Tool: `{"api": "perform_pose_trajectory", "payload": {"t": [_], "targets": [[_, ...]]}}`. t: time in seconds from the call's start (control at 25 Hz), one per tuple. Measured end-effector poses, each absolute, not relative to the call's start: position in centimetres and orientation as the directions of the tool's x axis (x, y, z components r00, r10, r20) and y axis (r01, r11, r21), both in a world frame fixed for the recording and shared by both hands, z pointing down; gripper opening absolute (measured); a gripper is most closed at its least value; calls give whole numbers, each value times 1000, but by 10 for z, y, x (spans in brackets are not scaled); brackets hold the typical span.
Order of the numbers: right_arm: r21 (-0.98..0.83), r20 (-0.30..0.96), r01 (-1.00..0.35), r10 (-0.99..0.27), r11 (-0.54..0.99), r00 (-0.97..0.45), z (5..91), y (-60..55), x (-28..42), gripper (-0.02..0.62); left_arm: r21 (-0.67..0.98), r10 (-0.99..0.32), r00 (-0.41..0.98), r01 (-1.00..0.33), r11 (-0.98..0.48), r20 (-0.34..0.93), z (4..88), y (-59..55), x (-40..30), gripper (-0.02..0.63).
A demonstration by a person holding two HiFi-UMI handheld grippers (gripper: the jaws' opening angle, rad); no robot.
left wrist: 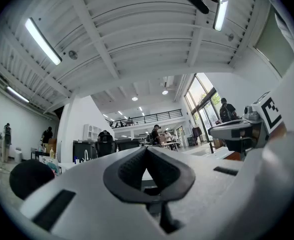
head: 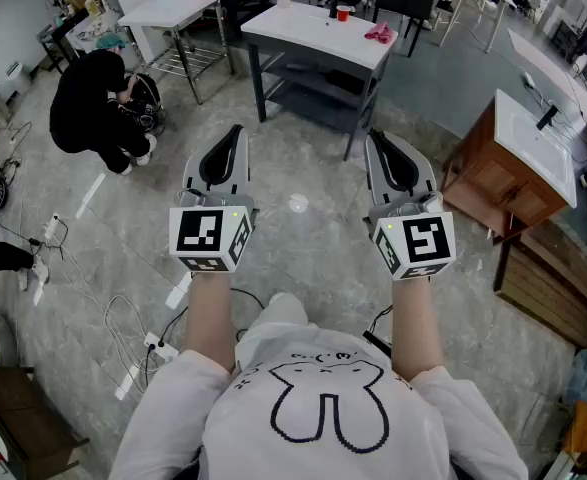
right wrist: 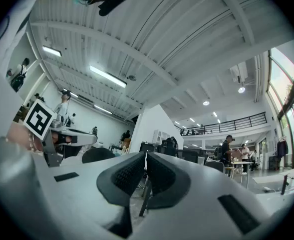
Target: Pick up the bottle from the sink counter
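In the head view the wooden sink counter with its white top and black faucet stands at the right, well away from both grippers. I cannot make out a bottle on it. My left gripper and right gripper are held side by side over the floor, pointing forward and up. In the left gripper view the left gripper has its dark pads together with nothing between them. The right gripper in its own view is likewise shut and empty. Both gripper views look at the ceiling and the far hall.
A grey table stands straight ahead, with a white table to its left. A person in black crouches at the left. Cables and power strips lie on the floor at lower left. A wooden panel lies beside the counter.
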State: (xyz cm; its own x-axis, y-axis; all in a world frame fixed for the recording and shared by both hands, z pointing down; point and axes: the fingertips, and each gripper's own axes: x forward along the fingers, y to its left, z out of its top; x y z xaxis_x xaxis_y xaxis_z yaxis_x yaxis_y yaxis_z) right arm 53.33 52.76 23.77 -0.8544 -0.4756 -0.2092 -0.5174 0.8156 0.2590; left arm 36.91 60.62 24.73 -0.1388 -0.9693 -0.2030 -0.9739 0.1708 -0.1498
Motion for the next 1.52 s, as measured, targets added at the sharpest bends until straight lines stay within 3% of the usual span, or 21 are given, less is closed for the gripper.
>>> {"api": "perform_pose_trajectory", "payload": {"t": [0.48,1.12,1.52], "targets": [[271,-201,-527,-488,806,-850,237,465,500,35,-150,-970,-131,-975,163,-203,249,539,326,6],[275,-177,-527,-496,804,-850,239,316,322,35,-169,-974,-116,-974,150,-197,248,389,146,8],[247,-145,-548,-529,799,-836,253,248,256,35,-157,-977,-108,-978,138,-184,253,323,71,8]]}}
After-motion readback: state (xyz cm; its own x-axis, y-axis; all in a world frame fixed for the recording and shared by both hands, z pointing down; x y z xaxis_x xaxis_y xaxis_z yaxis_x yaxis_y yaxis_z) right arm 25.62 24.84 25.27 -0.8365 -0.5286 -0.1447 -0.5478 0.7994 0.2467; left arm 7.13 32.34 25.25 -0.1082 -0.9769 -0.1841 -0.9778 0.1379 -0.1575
